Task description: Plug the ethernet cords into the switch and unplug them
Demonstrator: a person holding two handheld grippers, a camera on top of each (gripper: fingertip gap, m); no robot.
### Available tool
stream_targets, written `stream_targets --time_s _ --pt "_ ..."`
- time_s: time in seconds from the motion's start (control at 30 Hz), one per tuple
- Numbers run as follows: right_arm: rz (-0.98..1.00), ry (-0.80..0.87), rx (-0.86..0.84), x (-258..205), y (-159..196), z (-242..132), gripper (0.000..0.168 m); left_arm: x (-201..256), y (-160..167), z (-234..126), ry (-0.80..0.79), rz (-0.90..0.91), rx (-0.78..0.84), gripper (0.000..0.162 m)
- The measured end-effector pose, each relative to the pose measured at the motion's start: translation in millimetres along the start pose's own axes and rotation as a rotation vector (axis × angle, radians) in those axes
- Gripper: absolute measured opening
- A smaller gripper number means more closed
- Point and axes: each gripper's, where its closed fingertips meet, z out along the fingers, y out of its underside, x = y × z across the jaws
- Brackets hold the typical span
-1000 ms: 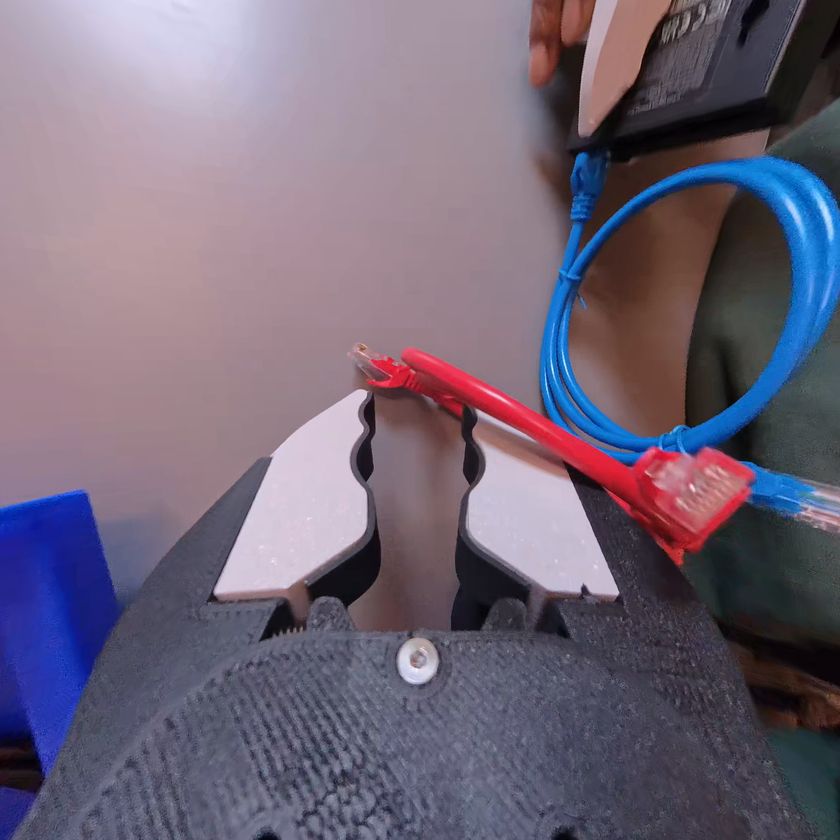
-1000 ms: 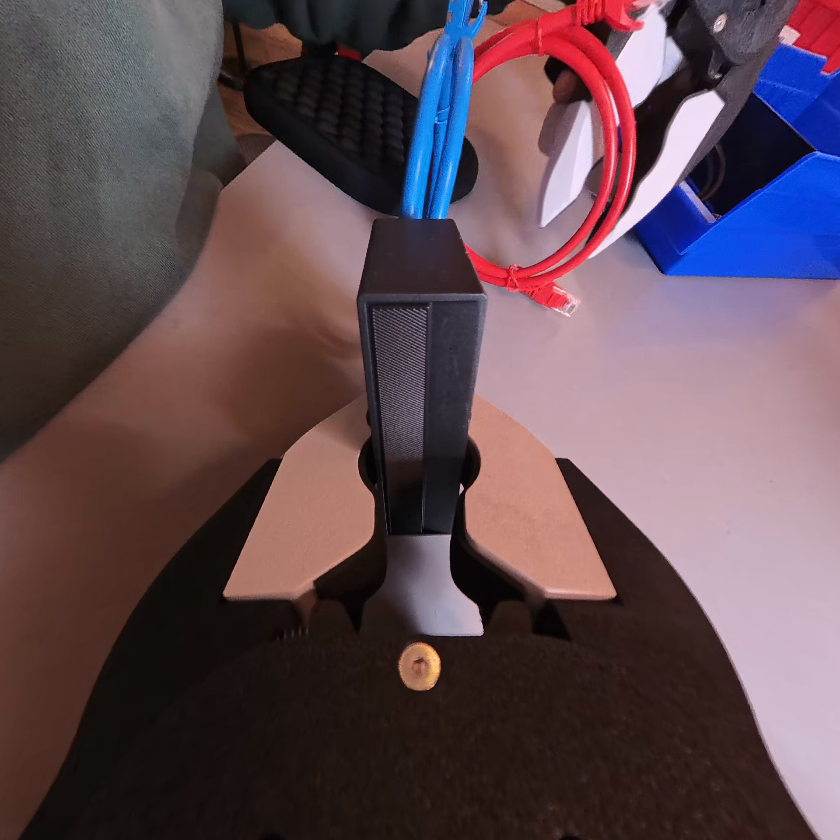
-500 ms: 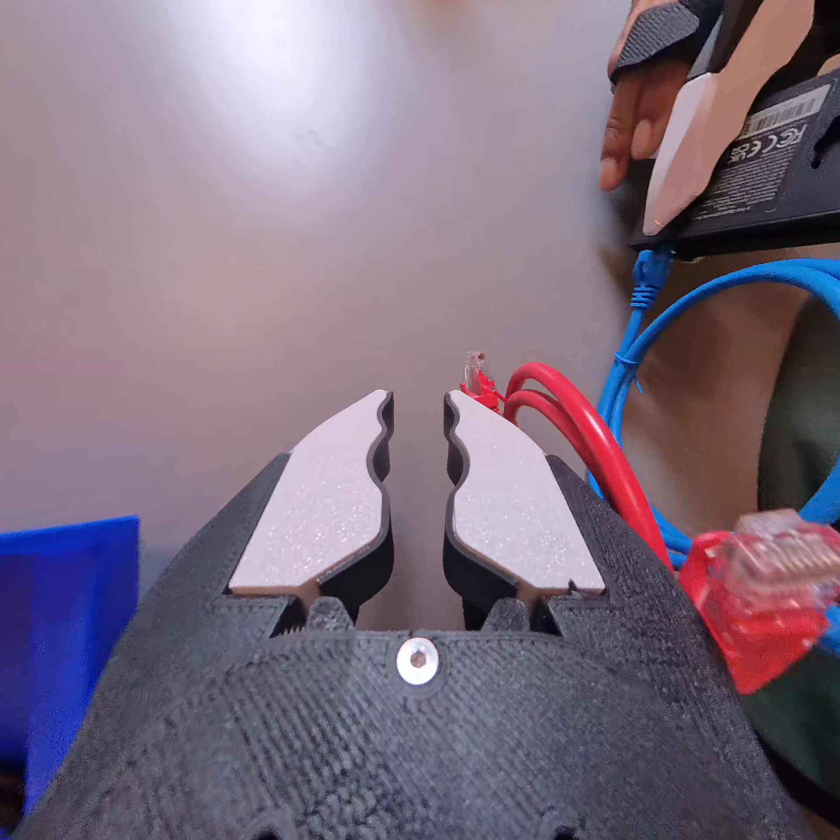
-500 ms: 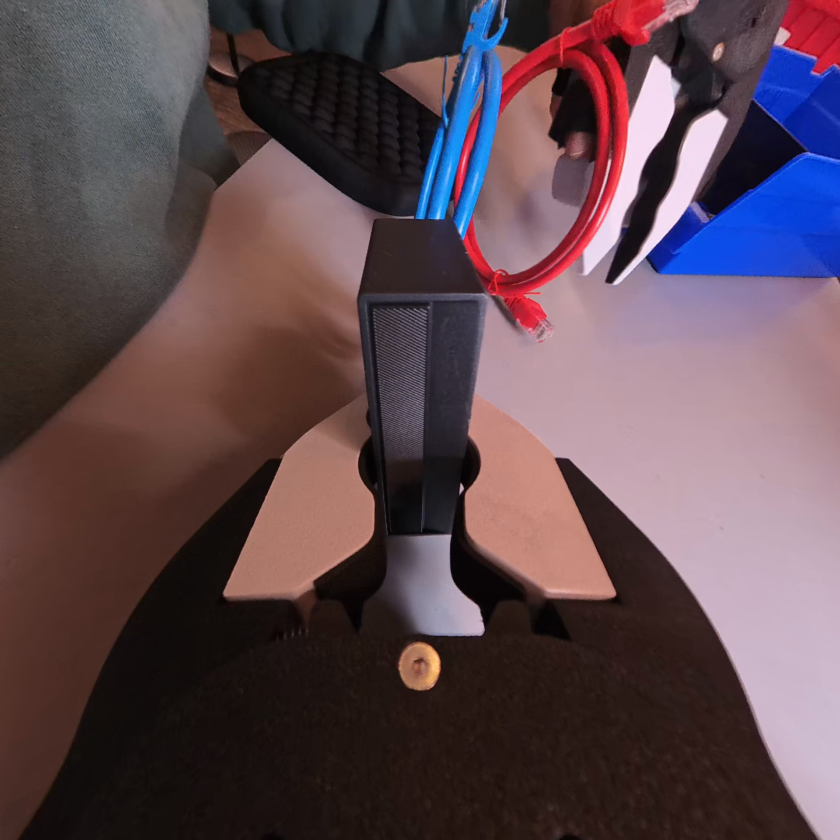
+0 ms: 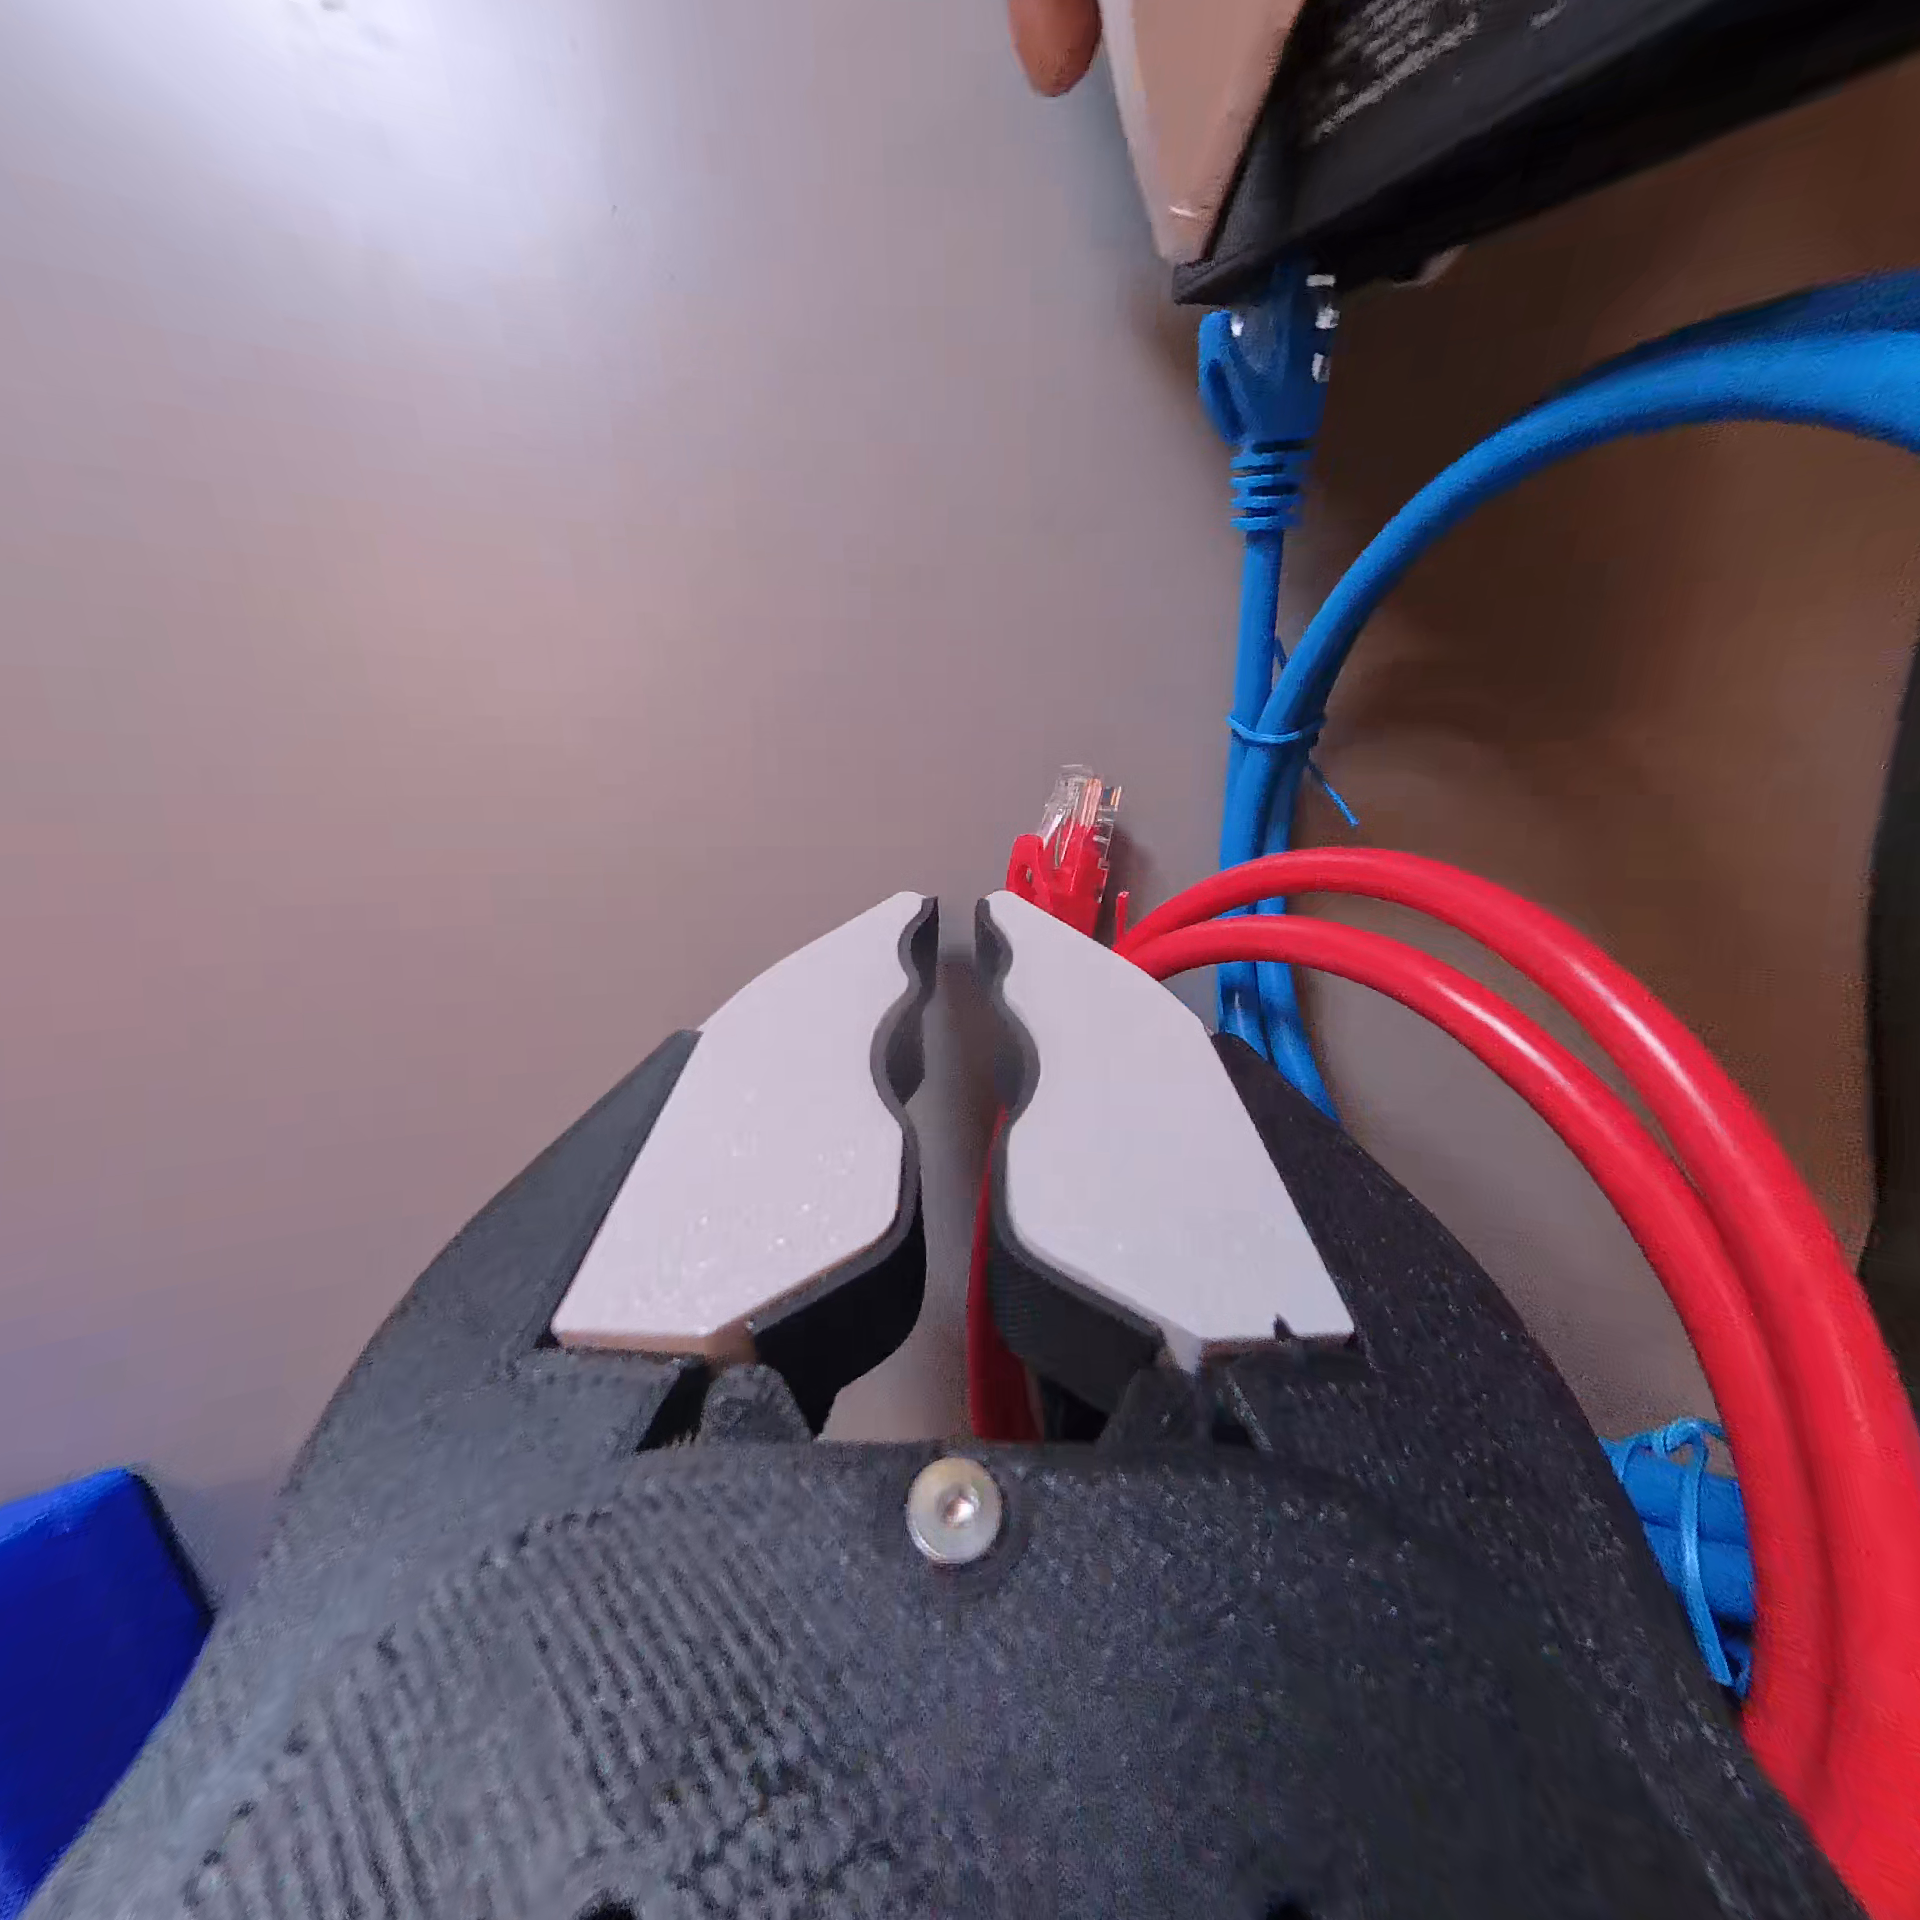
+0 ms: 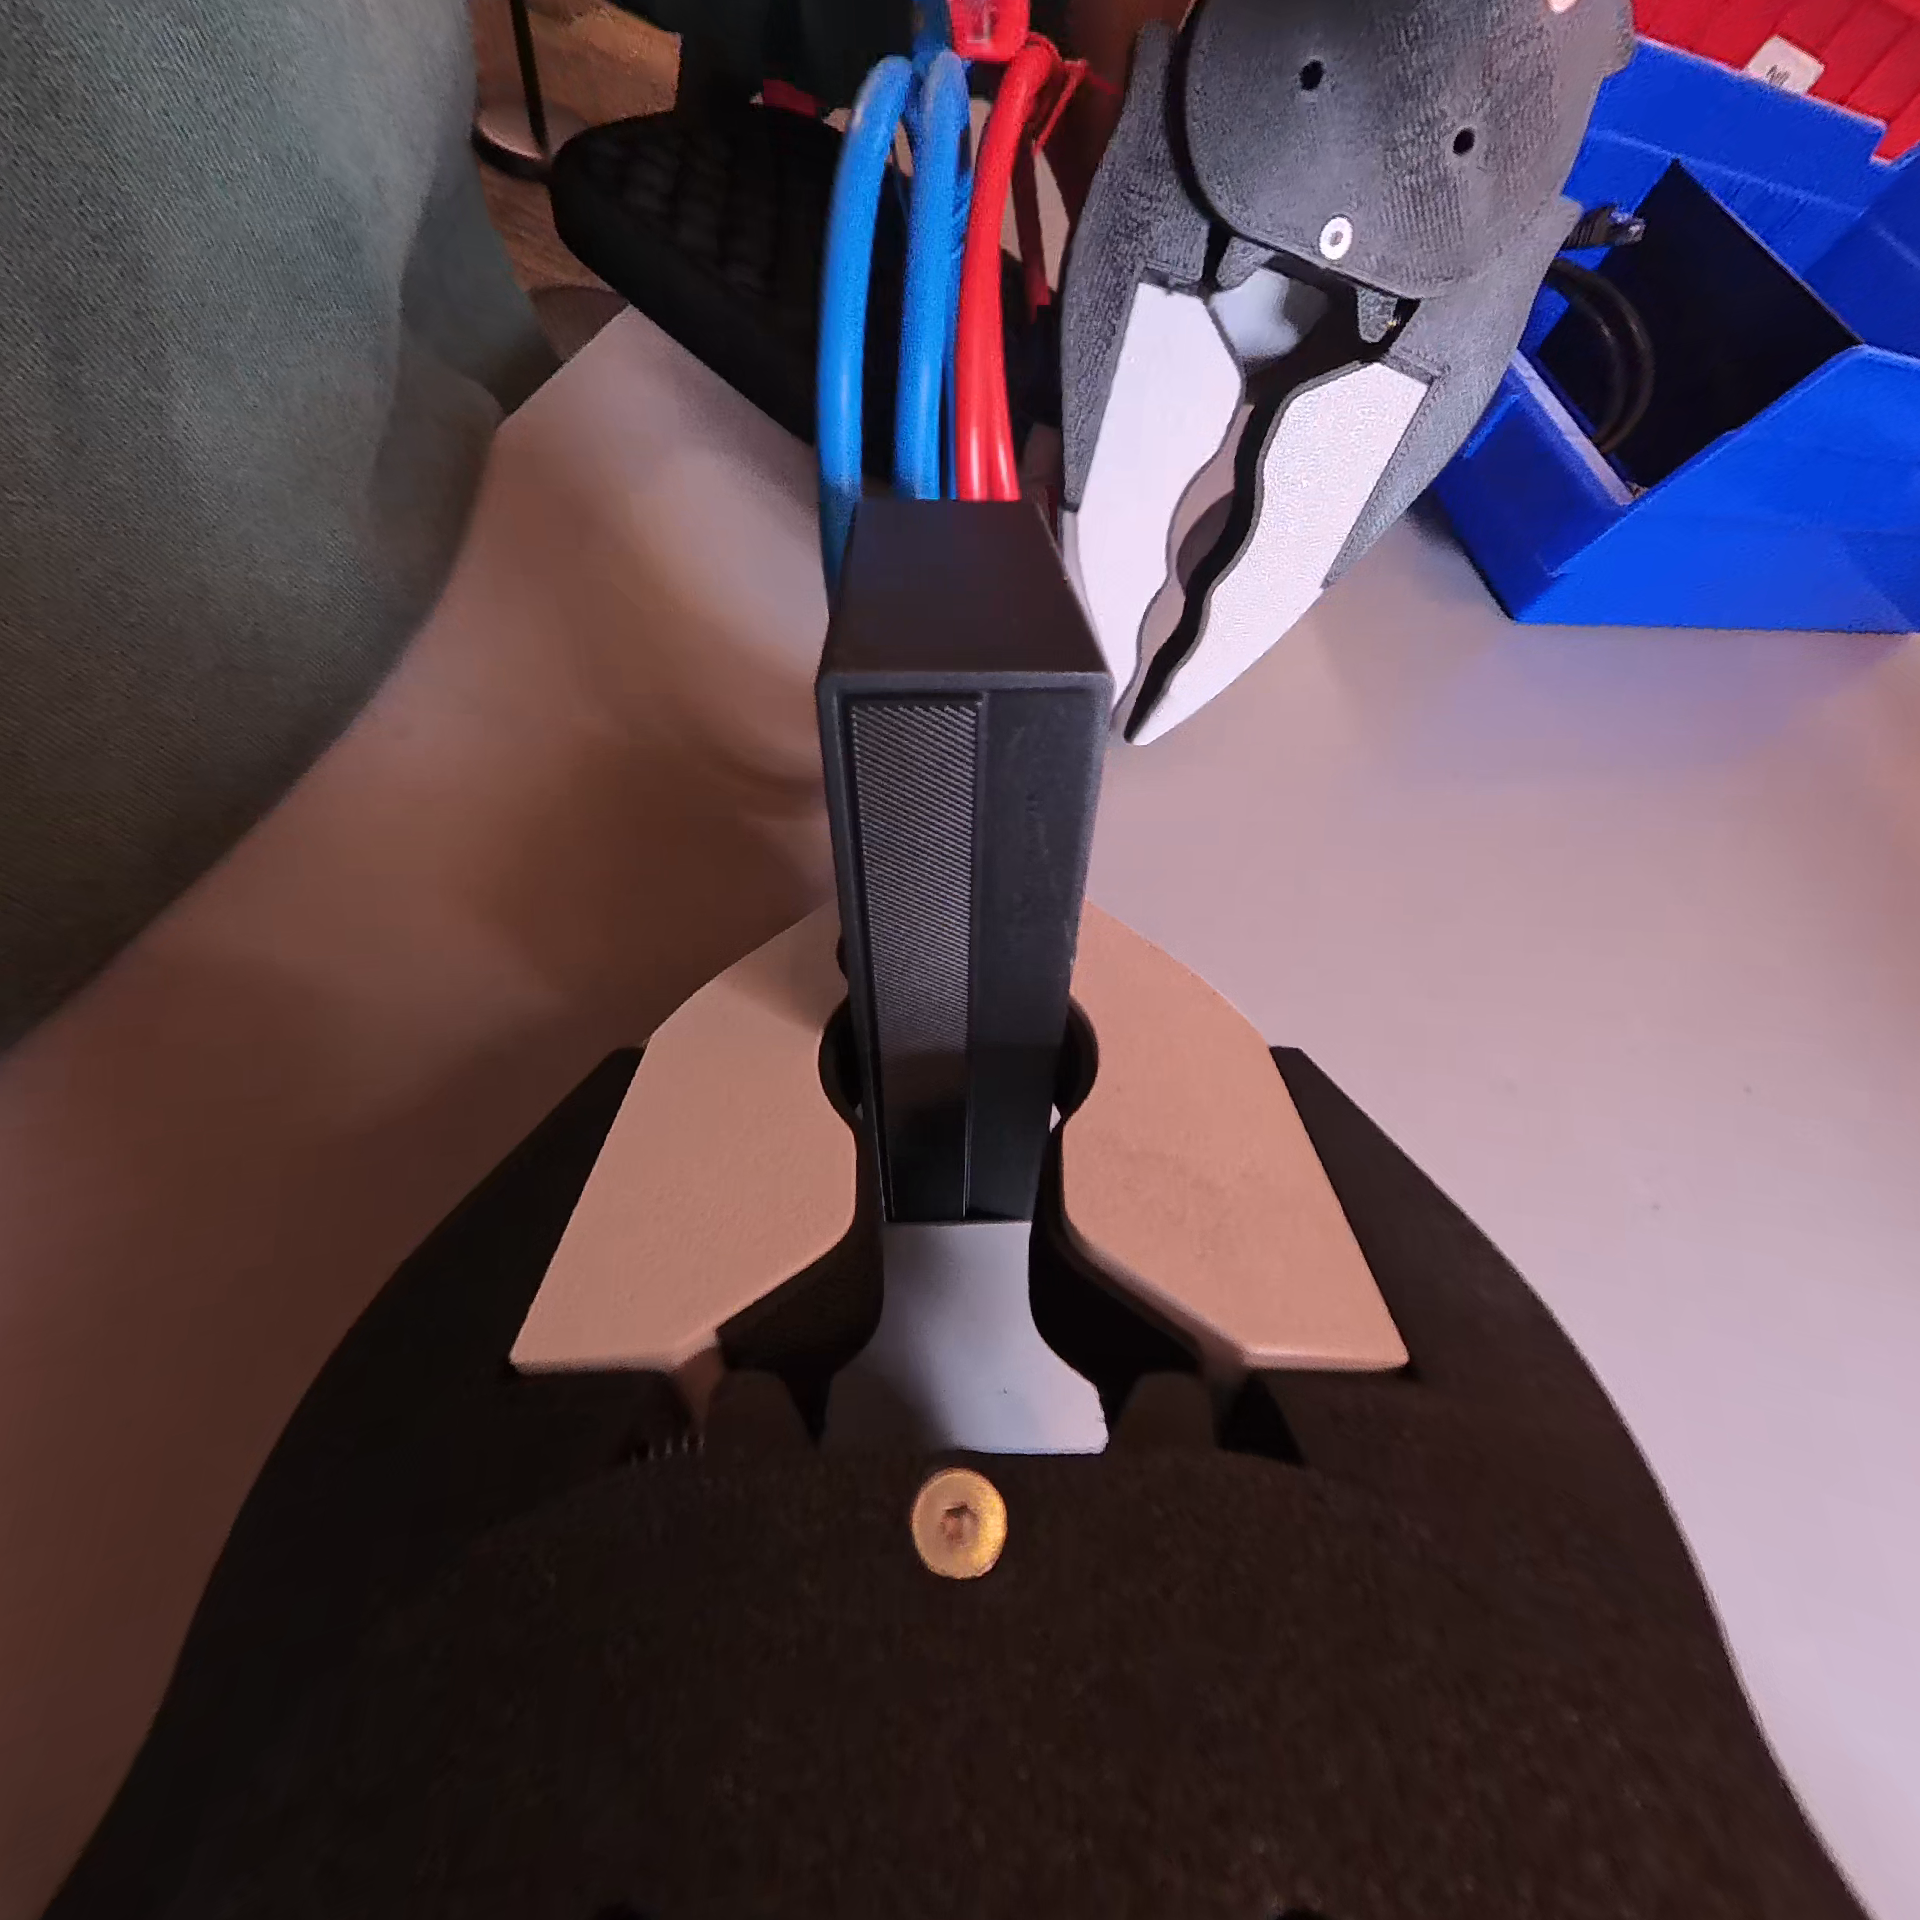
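Observation:
My right gripper [image 6: 961, 987] is shut on a black switch [image 6: 961, 831] and holds it on edge above the table. A blue cord [image 5: 1262, 416] is plugged into the switch's far end [image 5: 1558, 135]; its loops [image 6: 883, 291] rise behind the switch. My left gripper [image 5: 956, 914] has its jaws nearly together with nothing seen at the tips. A red cord [image 5: 1558, 1039] is looped around its right finger. The cord's free red plug [image 5: 1070, 852] sticks out just past that fingertip, below the switch. In the right wrist view the left gripper [image 6: 1138, 717] points down beside the switch's right side.
Blue bins [image 6: 1714, 520] stand at the back right of the grey table [image 6: 1455, 1039], with a red bin [image 6: 1766, 42] behind. One blue bin corner [image 5: 73, 1621] is by my left gripper. A black mesh chair seat [image 6: 707, 239] and green fabric [image 6: 208, 416] lie left. One gripper's finger ends stand about 10 centimeters off the other's.
My left gripper's jaws have closed from wide open to nearly together. It has moved close to the switch, carrying the red cord loop alongside the blue one. The right gripper still holds the switch.

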Motion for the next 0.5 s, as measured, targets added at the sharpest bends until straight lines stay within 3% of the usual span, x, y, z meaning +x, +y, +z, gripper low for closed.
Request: stream_targets --time_s 0.17,0.5 --pt "-0.001 0.0 -0.005 -1 1 0 0.03 -2 -1 -4 0.003 -0.009 0.033 0.016" --pt "-0.012 -0.002 -0.02 -3 4 2 0.029 27 1 -24 0.166 0.042 0.09 0.027"
